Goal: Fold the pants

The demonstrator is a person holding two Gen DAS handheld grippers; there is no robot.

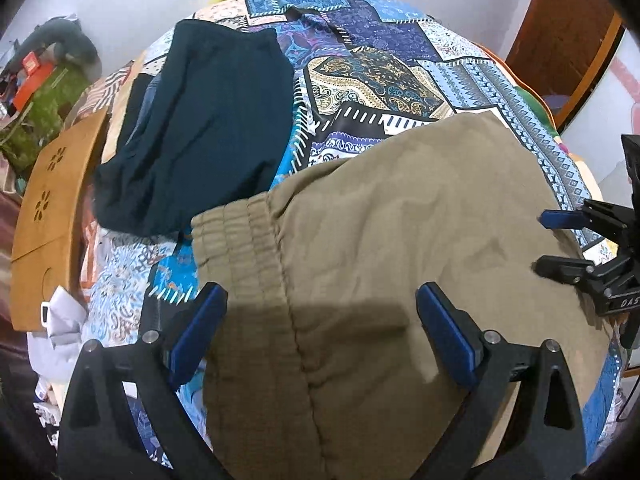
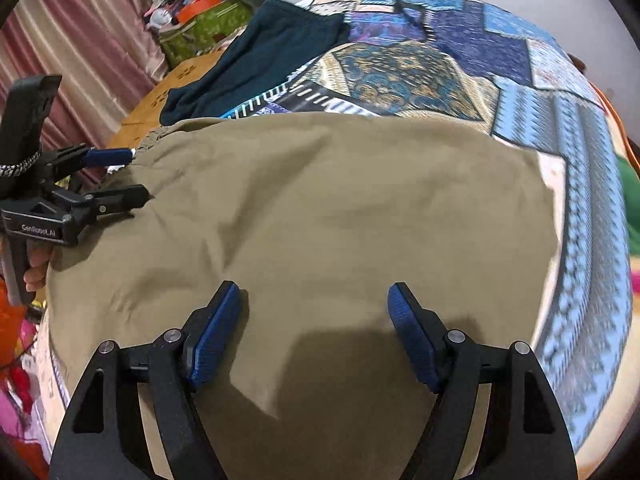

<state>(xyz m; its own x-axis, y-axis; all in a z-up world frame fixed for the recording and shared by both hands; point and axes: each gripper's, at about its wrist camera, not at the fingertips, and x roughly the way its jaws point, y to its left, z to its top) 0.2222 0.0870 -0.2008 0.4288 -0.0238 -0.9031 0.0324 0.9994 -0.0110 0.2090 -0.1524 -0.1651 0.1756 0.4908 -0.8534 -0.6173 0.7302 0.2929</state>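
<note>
- Khaki cloth fills the foreground: the khaki pants (image 1: 400,240) lie spread flat on a patchwork bedspread (image 1: 384,60), directly under both grippers.
- The left gripper (image 1: 322,300) stands over the pants with its jaws wide and nothing between its blue pads (image 1: 200,328), straddling the seam below the ribbed elastic waistband (image 1: 236,236).
- The right gripper (image 2: 314,304) also hangs above the pants, over the smoother middle of the cloth; its jaws are parted wide, with only flat fabric below and no fold pinched.
- In the right wrist view a hand (image 2: 36,272) grips the left tool's handle at the pants' left edge.
- Beyond the waistband, a dark teal garment (image 1: 200,132) lies crumpled on the bedspread, its near edge just beside the pants; whether the two touch cannot be told.
- Left of the pants, off the bed's edge, stands a wooden panel (image 1: 52,208) with flower cut-outs.
- Farther off, past the dark garment, sit a green patterned box (image 2: 204,28) and an orange container (image 2: 200,6) against a pink curtain (image 2: 80,48).
</note>
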